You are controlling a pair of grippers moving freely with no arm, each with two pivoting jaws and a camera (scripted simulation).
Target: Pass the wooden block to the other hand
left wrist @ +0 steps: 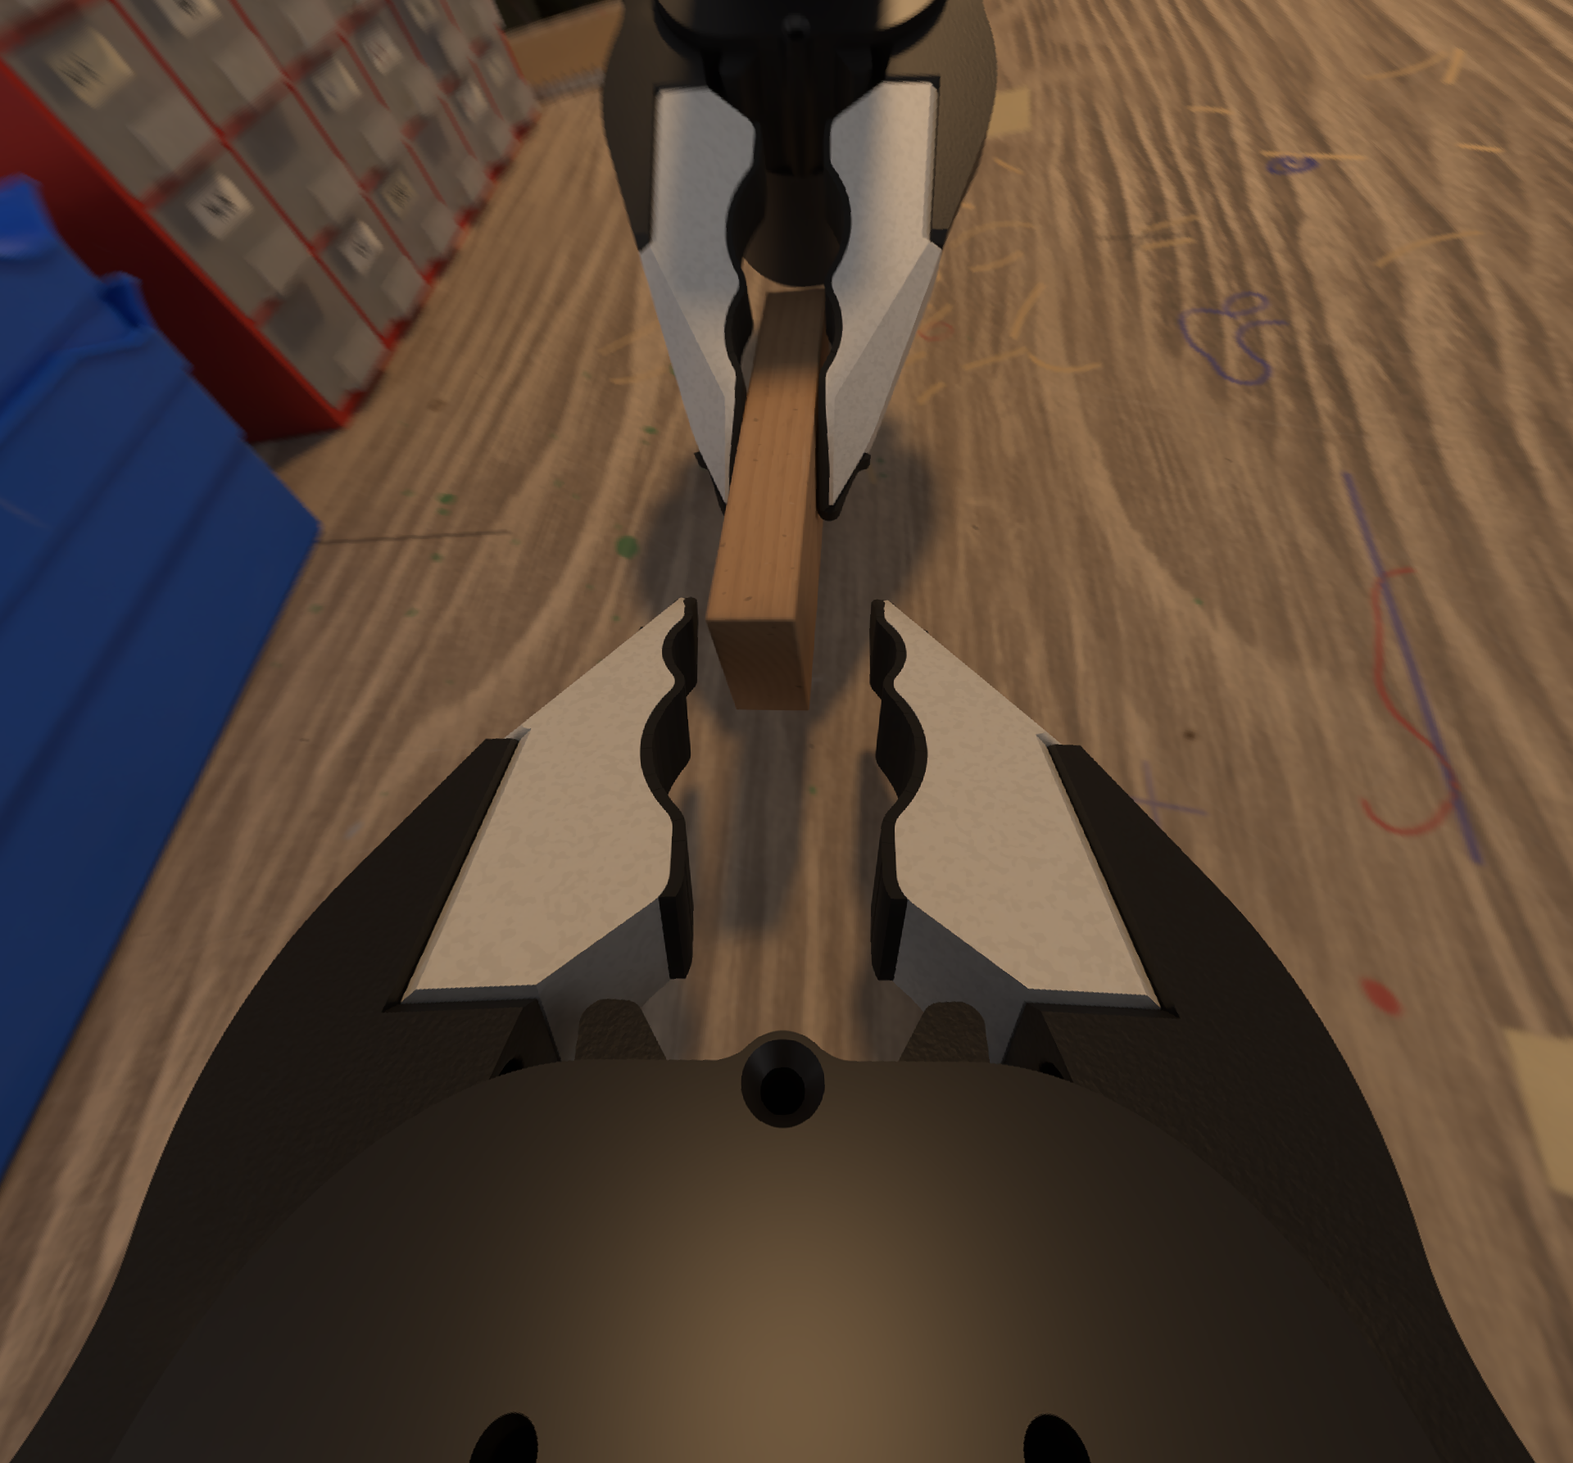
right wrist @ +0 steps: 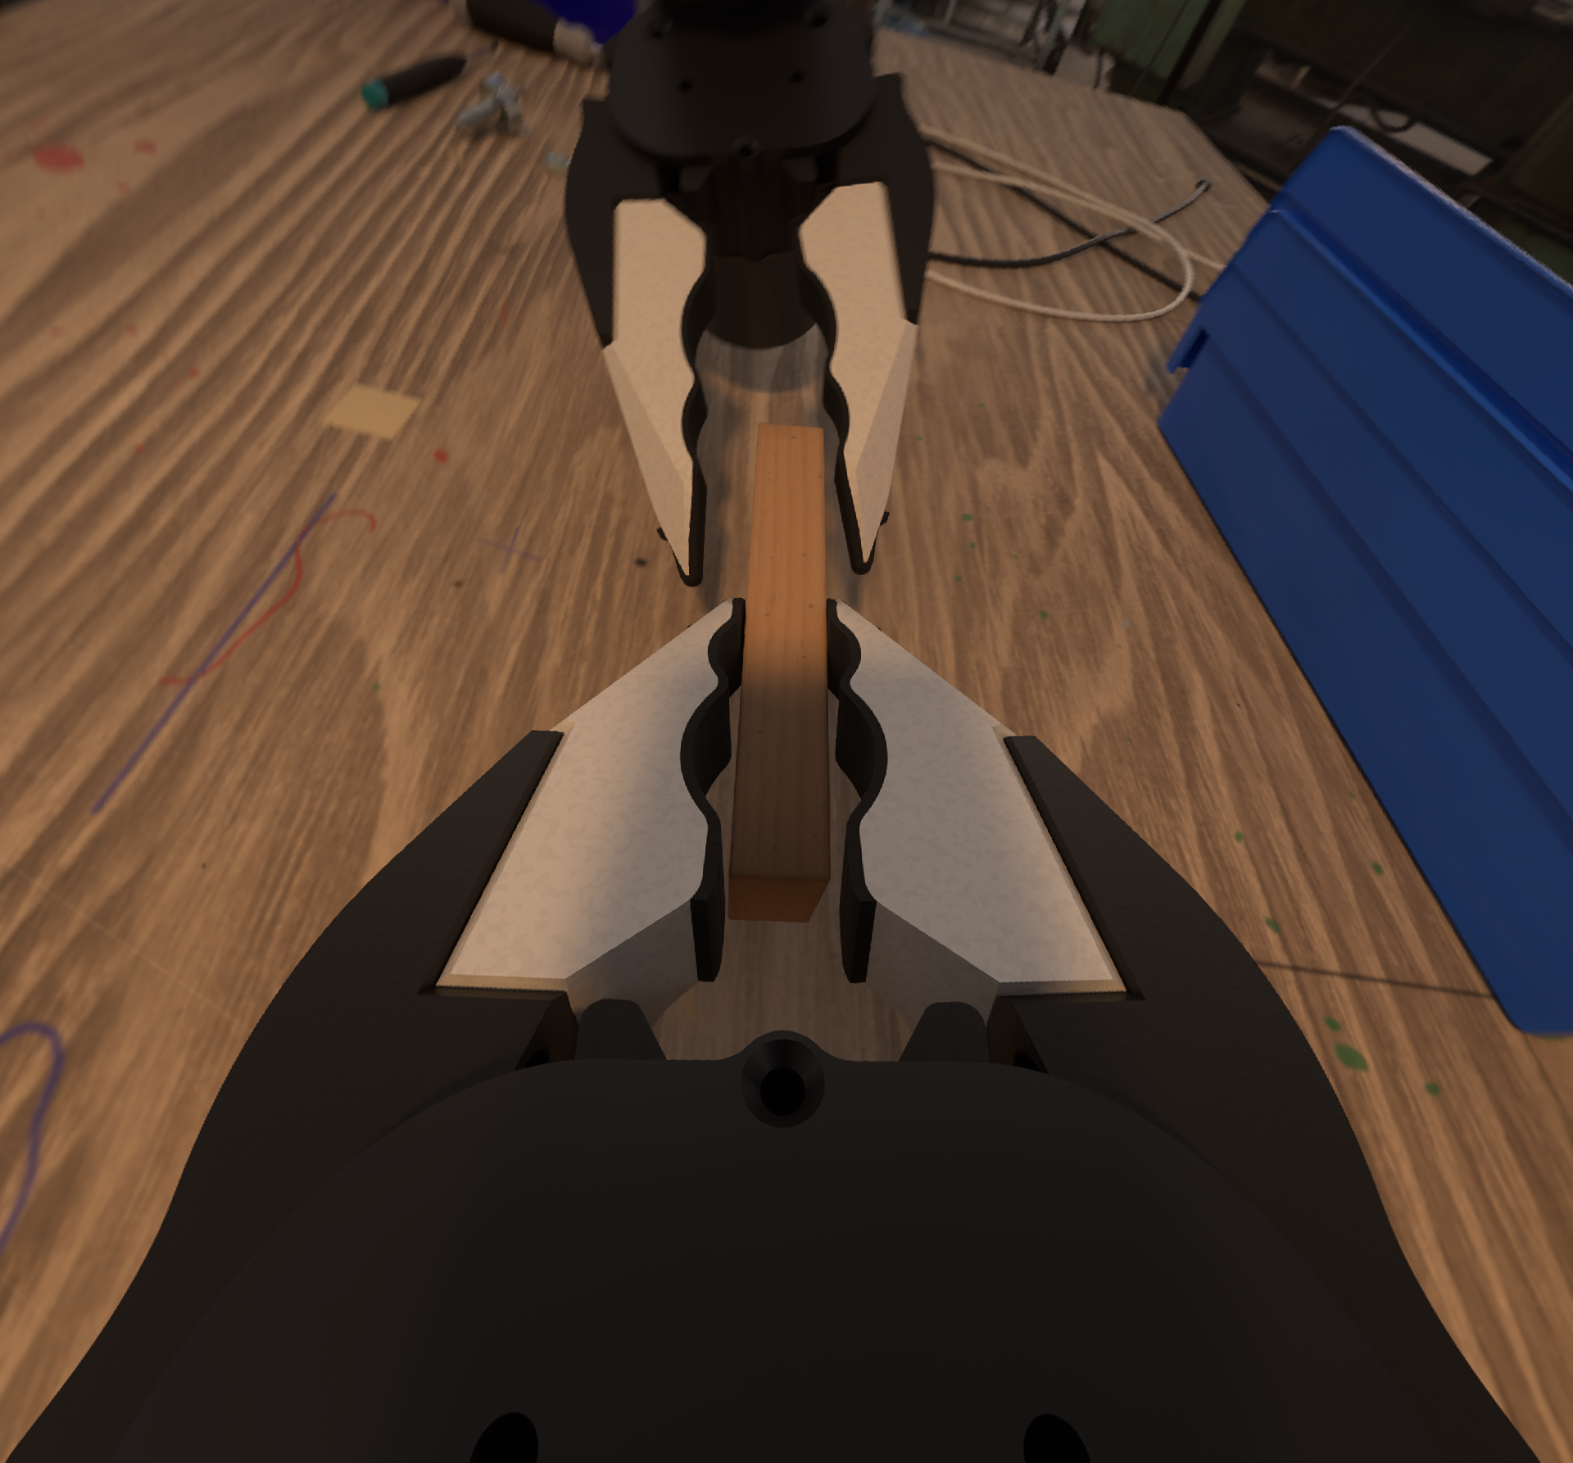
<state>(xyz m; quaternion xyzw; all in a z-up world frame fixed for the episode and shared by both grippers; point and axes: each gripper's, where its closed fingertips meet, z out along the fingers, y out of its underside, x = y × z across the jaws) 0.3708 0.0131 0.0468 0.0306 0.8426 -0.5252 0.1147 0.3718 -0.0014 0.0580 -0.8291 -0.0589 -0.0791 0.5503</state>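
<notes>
A: Where is the wooden block (right wrist: 779, 741) just now?

B: Clamped in the right gripper (right wrist: 783, 614). Its two fingers are pressed against the block's long sides, and the block's squared near end sits deep between them. The far end pokes out toward the left gripper (left wrist: 783, 614).

A: And the left gripper?

B: Its jaws stand apart. In the left wrist view the block's blunt end (left wrist: 762, 660) lies just between the fingertips, close beside the left-hand finger (left wrist: 677, 656) with a clear gap to the right-hand one. I cannot tell whether it touches the near one.

A: What do the parts look like?

B: The block is a long, straight-edged bar of pale wood with fine lengthwise grain and a darker band of shadow across its top. Each finger is a black shell with a white, slightly pebbled wedge face and a wavy, scalloped black inner pad.

A: And underneath?

B: A wooden bench top (right wrist: 255, 316) with bold rippled grain, dotted with paint specks and scribbled pen lines. A ribbed blue plastic bin (right wrist: 1404, 528) sits at one side; a red-framed drawer cabinet (left wrist: 255, 171) with grey fronts shows in the left wrist view. A pale cord (right wrist: 1106, 248) loops beyond.
</notes>
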